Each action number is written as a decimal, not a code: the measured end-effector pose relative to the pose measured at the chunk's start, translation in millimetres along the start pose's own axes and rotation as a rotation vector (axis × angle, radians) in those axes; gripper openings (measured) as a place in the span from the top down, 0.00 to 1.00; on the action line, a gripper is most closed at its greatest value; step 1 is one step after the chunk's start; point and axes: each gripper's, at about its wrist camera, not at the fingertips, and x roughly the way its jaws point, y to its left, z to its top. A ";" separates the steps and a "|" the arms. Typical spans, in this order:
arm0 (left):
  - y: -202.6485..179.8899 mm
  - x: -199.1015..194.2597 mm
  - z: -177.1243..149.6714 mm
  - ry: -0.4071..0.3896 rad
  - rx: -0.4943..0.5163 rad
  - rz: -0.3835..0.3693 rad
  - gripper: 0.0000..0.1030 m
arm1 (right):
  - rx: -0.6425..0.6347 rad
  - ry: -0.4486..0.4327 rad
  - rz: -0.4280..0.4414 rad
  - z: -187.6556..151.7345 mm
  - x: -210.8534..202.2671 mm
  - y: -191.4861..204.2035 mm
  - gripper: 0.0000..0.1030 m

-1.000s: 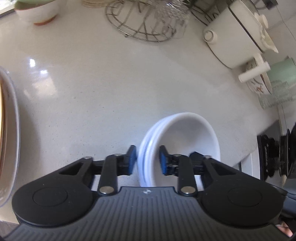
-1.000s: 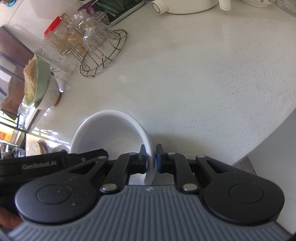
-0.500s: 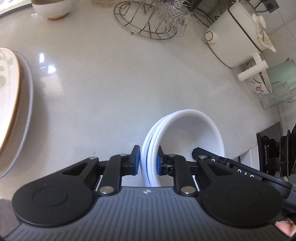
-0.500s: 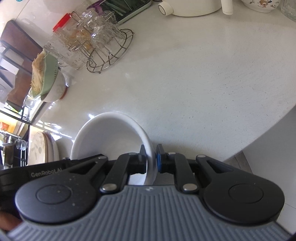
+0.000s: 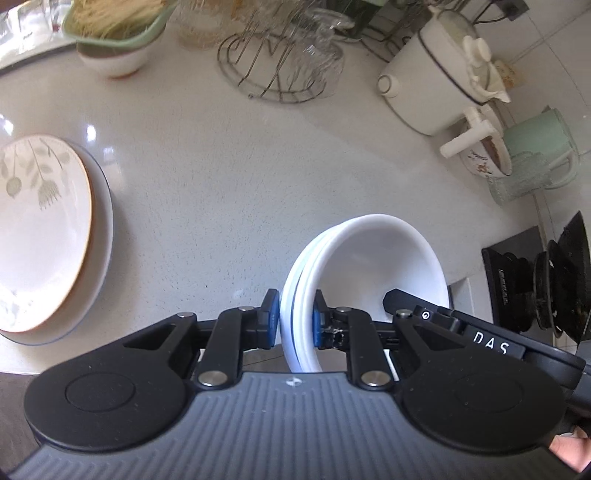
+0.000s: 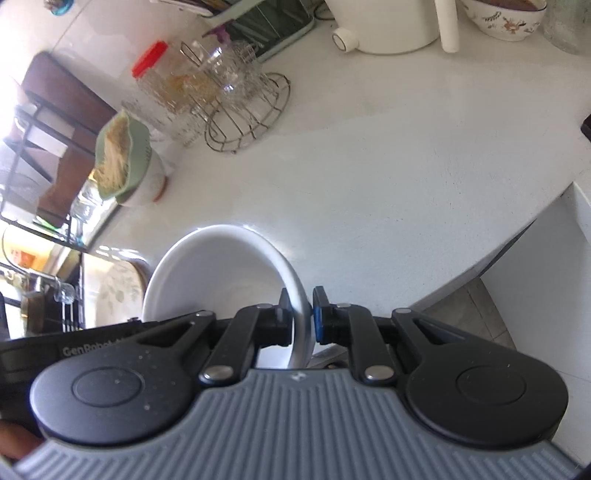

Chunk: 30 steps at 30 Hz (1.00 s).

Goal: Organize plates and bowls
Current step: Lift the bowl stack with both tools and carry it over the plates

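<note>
A stack of white bowls (image 5: 373,266) is held above the white counter by both grippers. My left gripper (image 5: 294,322) is shut on the stack's near-left rim, which shows several nested edges. My right gripper (image 6: 300,320) is shut on the opposite rim of the white bowls (image 6: 221,273); its black body shows in the left wrist view (image 5: 480,336). A stack of plates (image 5: 40,236), the top one with a leaf pattern and orange edge, lies on the counter at the left, and shows dimly in the right wrist view (image 6: 118,291).
At the back stand a green bowl of noodles on a white bowl (image 5: 114,33), a wire rack of glasses (image 5: 284,62), a white pot (image 5: 436,81), a floral bowl (image 5: 484,158) and a green kettle (image 5: 543,144). A black stove (image 5: 535,280) is at right. The counter edge (image 6: 491,254) curves at right.
Both grippers have lifted the bowl stack higher and back from the counter. The plate stack and back objects have come further into view. Both grips are unchanged.
</note>
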 end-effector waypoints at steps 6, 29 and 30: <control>0.8 -22.7 7.2 0.002 0.017 -0.034 0.80 | -0.017 -0.035 -0.012 4.1 -22.8 17.7 0.86; 89.9 -91.2 19.6 -0.054 -0.069 -0.055 0.79 | -0.051 -0.064 0.079 5.9 -17.5 103.9 0.83; 96.2 -93.7 20.2 -0.057 -0.073 -0.051 0.79 | -0.051 -0.060 0.085 4.9 -14.7 109.1 0.83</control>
